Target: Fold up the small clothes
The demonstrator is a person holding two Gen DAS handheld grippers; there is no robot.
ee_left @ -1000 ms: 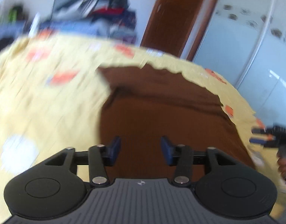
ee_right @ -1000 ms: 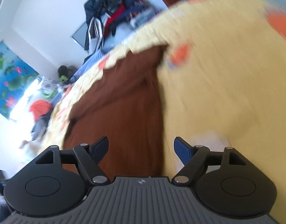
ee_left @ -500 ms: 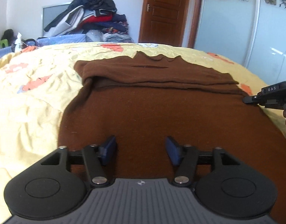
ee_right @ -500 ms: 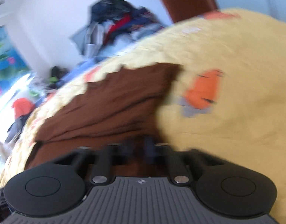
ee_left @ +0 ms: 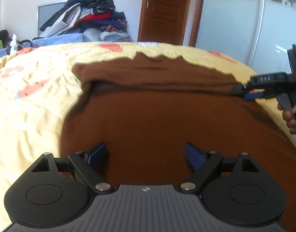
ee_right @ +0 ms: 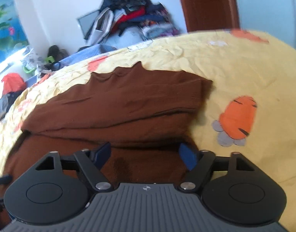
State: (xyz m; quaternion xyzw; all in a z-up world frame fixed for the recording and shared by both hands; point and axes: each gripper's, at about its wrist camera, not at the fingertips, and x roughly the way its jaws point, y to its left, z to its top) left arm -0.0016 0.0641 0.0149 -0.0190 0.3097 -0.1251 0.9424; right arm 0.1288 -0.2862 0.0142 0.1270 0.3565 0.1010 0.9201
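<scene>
Bed (ee_left: 35, 104) holds your top (ee_left: 167, 119), one fold made; both tongs (ee_left: 146, 154) (ee_right: 145, 155) have just spread, empty; more folds remain.

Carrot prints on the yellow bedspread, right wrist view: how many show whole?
1: the carrot print lies right of the brown garment. Other orange patches are blurred or cut off.

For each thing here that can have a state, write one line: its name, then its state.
brown garment: flat on the bedspread, far part folded over.
left gripper: open, just opened further, nothing between the pads.
right gripper: open, just opened, over the garment.
door: closed.
</scene>
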